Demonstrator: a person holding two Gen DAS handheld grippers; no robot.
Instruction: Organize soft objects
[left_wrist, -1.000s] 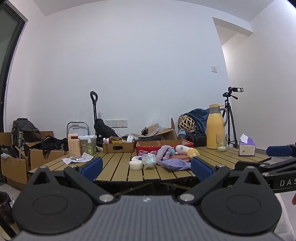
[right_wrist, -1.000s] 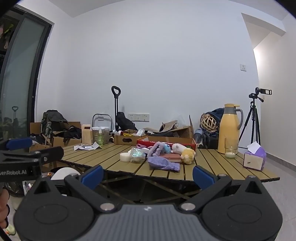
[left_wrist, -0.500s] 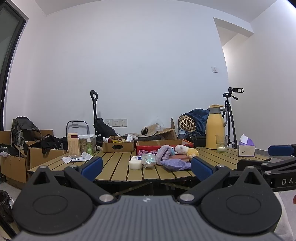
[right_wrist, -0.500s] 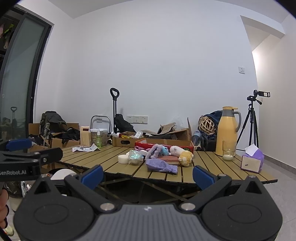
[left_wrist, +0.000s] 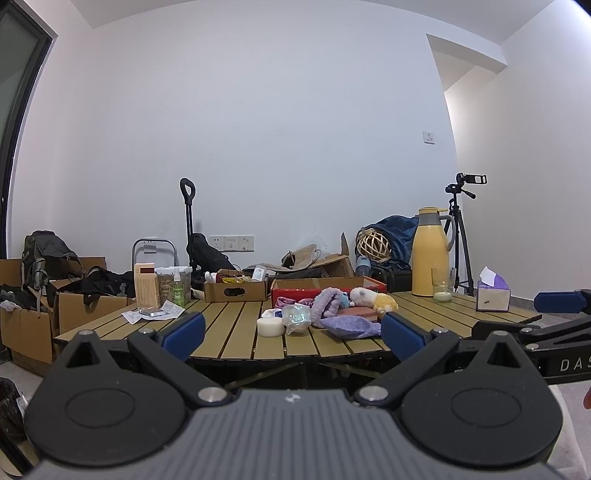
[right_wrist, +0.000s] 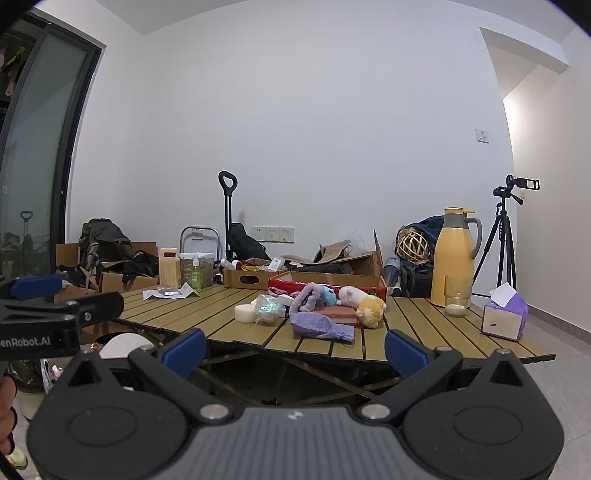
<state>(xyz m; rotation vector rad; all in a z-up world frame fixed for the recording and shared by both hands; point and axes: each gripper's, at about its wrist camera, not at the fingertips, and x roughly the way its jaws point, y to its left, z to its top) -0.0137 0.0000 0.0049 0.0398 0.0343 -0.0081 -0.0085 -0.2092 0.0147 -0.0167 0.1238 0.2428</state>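
Ahead of both claws, across a gap of floor, stands a slatted wooden table (left_wrist: 229, 325) with the soft things heaped near its middle. The left claw (left_wrist: 291, 332) is spread wide and holds nothing, its blue pads level with the table's near edge. The right claw (right_wrist: 293, 347) is likewise wide apart and empty, short of the table and well clear of everything on it.

Straight ahead of the left claw, between its fingers, lies a purple knitted cloth (left_wrist: 347, 328) close to the near edge. Just behind it a lilac plush toy (left_wrist: 327, 301) leans against a small blue plush (left_wrist: 344, 298), and to their right a white plush (left_wrist: 361, 295) touches a yellow plush (left_wrist: 384, 302). These rest beside a flat reddish pad (right_wrist: 338, 313), in front of a red box (left_wrist: 328, 286). Left of the cloth sit a crumpled clear wrapper (left_wrist: 296, 317) and a white round candle (left_wrist: 269, 326), touching or nearly so.

Further right of the claws, a yellow thermos jug (left_wrist: 430, 251) stands upright at the table's far side with a glass (left_wrist: 441, 290) just in front of it, and a purple tissue box (right_wrist: 504, 317) sits near the right end. To the far left are a green spray bottle (left_wrist: 178, 290), a tan carton (left_wrist: 144, 282) and loose papers (left_wrist: 153, 314). A brown cardboard tray (left_wrist: 236, 290) sits behind the middle.
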